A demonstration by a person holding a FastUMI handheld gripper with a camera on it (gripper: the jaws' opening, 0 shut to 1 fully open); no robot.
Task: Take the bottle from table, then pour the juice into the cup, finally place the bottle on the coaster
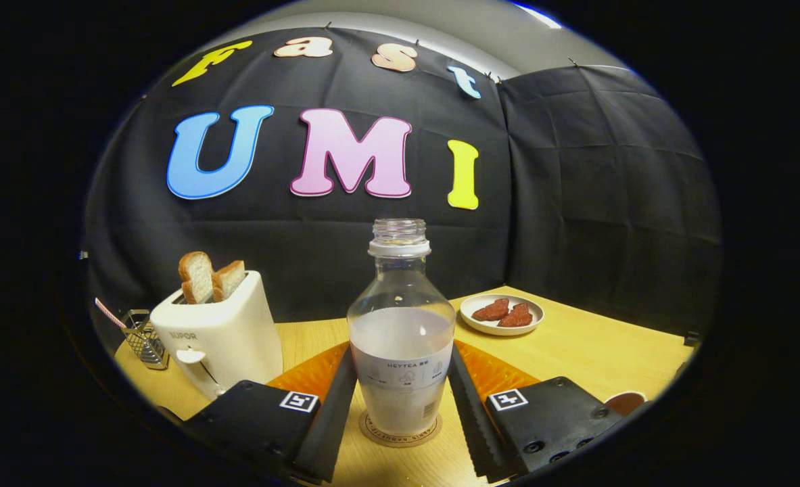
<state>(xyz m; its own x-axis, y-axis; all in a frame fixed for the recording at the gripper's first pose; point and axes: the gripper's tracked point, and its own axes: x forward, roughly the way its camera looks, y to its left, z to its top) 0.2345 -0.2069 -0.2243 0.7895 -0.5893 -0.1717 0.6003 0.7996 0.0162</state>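
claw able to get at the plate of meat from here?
Probably not directly: the bottle stands on the coaster between the claw fingers, blocking the line to the plate beyond. It would need to back off first.

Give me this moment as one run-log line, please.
bottle: upright, uncapped, on coaster | gripper: fingers either side of bottle, contact unclear | cup: beyond right finger

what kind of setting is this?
Likely a staged breakfast tabletop in a cloth-walled booth: white toaster holding bread slices, small white plate of reddish meat pieces, clear uncapped plastic bottle on a round coaster between the gripper fingers.
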